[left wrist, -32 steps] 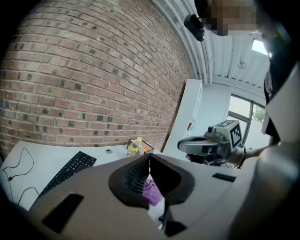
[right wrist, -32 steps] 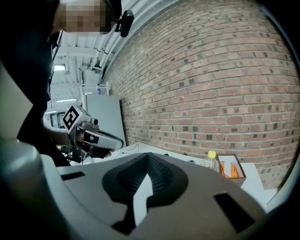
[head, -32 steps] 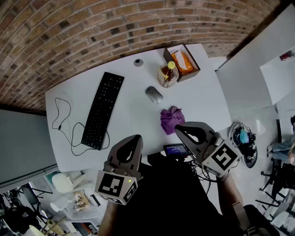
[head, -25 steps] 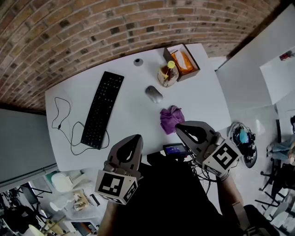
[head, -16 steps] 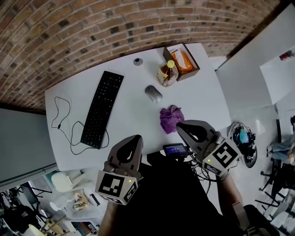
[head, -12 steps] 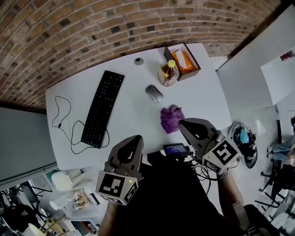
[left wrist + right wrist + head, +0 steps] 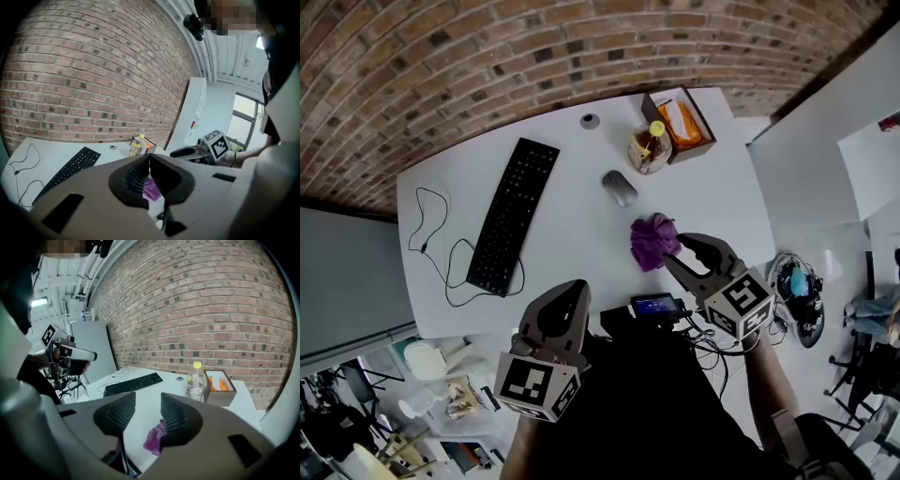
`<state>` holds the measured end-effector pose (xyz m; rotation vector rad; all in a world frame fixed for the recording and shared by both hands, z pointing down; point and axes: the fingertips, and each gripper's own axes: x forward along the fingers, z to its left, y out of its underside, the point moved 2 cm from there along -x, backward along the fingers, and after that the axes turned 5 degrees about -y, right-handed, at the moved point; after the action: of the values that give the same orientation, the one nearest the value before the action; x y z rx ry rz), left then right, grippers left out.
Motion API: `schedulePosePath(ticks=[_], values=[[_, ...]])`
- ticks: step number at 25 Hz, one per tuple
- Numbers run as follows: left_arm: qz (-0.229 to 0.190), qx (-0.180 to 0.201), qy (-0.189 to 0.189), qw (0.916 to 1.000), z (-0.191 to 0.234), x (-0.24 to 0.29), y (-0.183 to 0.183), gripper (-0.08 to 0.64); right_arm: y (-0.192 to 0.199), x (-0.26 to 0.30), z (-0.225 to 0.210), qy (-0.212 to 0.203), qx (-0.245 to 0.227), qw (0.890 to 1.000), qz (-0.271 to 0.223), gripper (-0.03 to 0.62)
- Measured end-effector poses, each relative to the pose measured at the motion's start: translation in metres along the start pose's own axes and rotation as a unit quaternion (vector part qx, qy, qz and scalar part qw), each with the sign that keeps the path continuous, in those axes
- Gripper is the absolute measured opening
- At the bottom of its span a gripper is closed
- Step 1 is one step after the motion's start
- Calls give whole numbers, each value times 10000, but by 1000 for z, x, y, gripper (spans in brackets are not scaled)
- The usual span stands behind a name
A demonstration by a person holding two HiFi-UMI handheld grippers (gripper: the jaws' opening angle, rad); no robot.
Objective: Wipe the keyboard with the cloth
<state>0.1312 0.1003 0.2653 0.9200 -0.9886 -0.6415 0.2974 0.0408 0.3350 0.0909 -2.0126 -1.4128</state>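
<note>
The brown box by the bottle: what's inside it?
Inside the brown box lies an orange packet. Anything beneath the packet is covered and cannot be seen.

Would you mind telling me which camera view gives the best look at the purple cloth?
The head view: nearly the whole cloth shows from above on the table. The right gripper view catches only part, half hidden behind the right tongs. The left gripper view shows just a purple scrap beyond the left tongs.

Purple cloth [image 7: 653, 241], black keyboard [image 7: 513, 215], white counter [image 7: 572, 234], grey mouse [image 7: 620, 187], red-brown brick wall [image 7: 441, 56], yellow-capped bottle [image 7: 649, 148], brown box [image 7: 702, 116] with orange contents.
</note>
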Motion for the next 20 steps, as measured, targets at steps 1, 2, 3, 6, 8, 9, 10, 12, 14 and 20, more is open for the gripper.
schedulePosePath(ticks=[1,2,3,6,8,9,10,12,14,20], values=[[11,-15,-40,10000,1,-1,1,14,6,3,-2,-13,6,10000,93,183],[26,-31,-80,10000,2,-3,2,14,13,5,-4,-23,20,9998,181,184],[46,-49,-122,9999,3,-4,3,14,19,8,-6,-32,44,9996,267,184],[112,-110,-258,9995,7,-10,7,14,36,16,-13,-29,108,9985,538,186],[150,-155,-359,9991,11,-13,9,14,48,22,-19,-13,140,9969,773,186],[174,-178,-409,9989,13,-15,10,14,54,25,-21,-9,141,9961,876,184],[197,-203,-456,9986,14,-17,12,14,59,29,-24,-3,125,9954,947,186],[232,-262,-541,9979,17,-20,14,14,69,37,-30,13,84,9944,1057,185],[258,-319,-626,9972,20,-22,16,14,80,47,-37,40,49,9928,1197,185],[342,-425,-855,9948,28,-29,20,14,122,72,-55,85,9,9840,1777,186]])
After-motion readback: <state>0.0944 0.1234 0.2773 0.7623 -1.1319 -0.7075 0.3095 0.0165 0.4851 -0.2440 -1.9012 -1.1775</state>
